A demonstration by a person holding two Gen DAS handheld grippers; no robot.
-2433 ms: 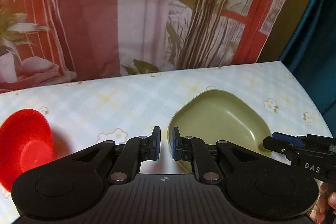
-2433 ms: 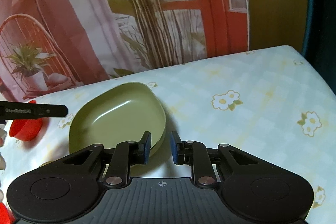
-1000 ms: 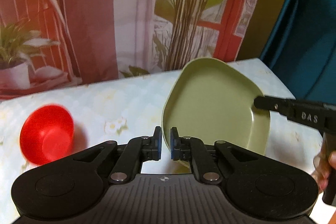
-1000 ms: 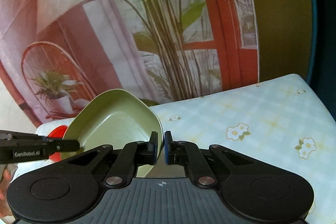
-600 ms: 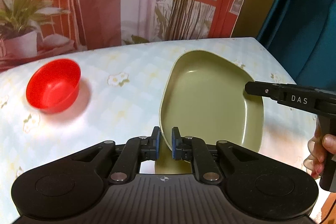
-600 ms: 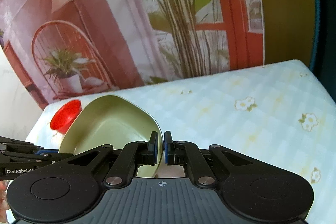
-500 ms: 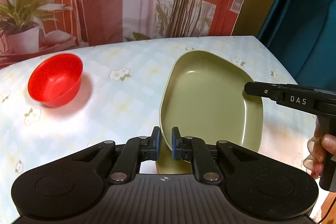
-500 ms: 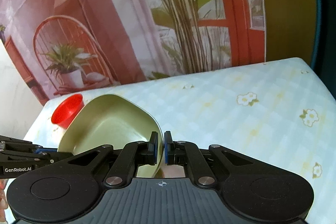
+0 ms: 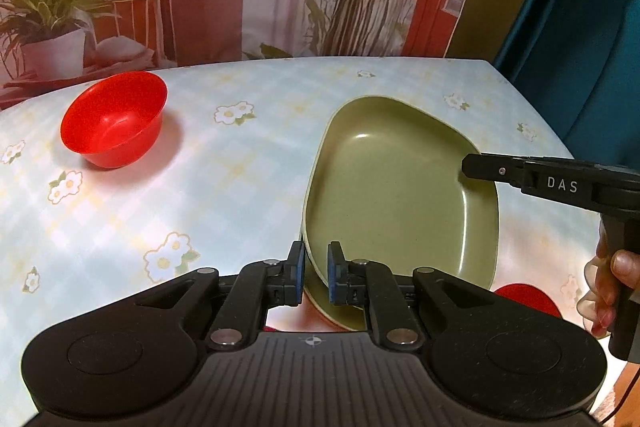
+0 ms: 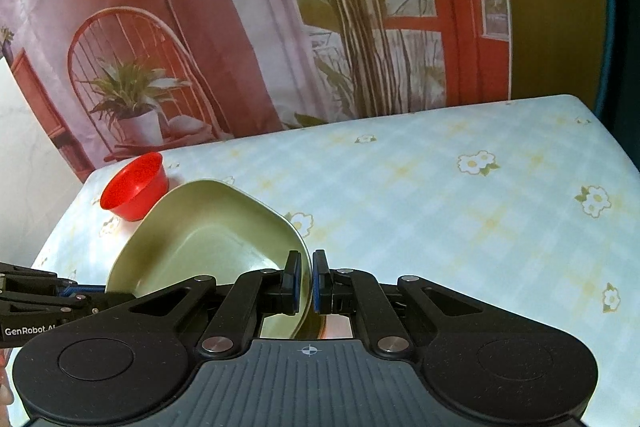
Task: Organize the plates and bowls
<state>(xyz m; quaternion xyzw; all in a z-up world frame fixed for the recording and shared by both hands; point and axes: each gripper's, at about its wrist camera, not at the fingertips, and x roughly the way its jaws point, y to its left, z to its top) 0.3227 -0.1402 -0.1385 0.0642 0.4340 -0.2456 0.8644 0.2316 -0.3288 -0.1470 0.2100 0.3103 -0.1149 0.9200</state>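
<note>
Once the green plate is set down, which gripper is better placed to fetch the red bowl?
Left, probably. Both the left gripper and the right gripper grip the green plate, but the red bowl sits on the left gripper's side, beyond the plate from the right one.

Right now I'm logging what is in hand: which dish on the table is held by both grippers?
The olive-green plate, with both grippers' jaws closed on opposite rims. The red bowl sits free on the tablecloth, apart from either gripper.
</note>
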